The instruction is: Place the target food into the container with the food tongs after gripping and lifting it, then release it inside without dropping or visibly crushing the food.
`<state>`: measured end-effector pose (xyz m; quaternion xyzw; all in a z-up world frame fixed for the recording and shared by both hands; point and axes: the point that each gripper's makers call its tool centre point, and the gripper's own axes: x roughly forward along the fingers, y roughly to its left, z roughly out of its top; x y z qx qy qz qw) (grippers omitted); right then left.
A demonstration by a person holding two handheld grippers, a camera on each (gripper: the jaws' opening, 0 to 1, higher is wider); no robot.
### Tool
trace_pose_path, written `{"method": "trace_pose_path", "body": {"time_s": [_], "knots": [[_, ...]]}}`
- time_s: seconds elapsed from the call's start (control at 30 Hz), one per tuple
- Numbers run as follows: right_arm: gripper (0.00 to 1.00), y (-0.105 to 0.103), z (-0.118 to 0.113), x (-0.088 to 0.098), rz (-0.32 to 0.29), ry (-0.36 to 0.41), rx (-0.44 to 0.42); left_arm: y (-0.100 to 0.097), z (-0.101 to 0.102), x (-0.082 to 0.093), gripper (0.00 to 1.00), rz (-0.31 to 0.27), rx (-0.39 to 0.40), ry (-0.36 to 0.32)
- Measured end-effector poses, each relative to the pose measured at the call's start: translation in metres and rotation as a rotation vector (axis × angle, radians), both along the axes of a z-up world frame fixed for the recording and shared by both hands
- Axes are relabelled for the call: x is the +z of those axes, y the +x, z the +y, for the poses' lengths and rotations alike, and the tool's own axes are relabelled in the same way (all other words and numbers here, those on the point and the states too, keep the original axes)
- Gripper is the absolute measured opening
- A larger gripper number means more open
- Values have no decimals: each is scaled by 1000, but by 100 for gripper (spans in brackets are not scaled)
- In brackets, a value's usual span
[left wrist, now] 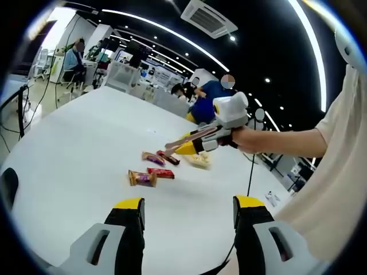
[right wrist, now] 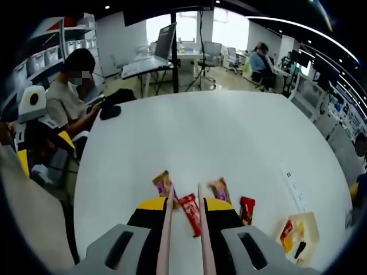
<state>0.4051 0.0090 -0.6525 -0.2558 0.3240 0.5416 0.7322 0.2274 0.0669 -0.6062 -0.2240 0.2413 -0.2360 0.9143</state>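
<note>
Several wrapped snacks lie on the white table (left wrist: 86,149). In the right gripper view a red bar (right wrist: 191,213) lies between the two arms of the rose-coloured food tongs (right wrist: 168,229). A purple snack (right wrist: 163,183) is left of the tips, a brown one (right wrist: 219,189) and a red one (right wrist: 247,209) right. My right gripper (right wrist: 184,207) is shut on the tongs; in the left gripper view it (left wrist: 198,143) hovers over the snacks (left wrist: 155,172). The pale container (right wrist: 299,234) at lower right holds some food. My left gripper (left wrist: 189,207) hangs open above the table.
A person (right wrist: 66,97) sits at the table's far-left edge beside a black object (right wrist: 109,110). A paper slip (right wrist: 295,186) lies near the container. Desks, chairs and other people stand beyond the table. A cable (left wrist: 250,172) hangs below the hand holding my right gripper.
</note>
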Motion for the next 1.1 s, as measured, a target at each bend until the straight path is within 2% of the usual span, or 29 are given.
{"method": "trace_pose_path", "body": {"time_s": [0.63,1.1], "knots": [[23,-19,27,-31,49,-74,119,-6,19,-7,61,21,47,-1],[23,-29,31,-52,73,-165,208,-5,24,-12,61,32,65,-7]]}}
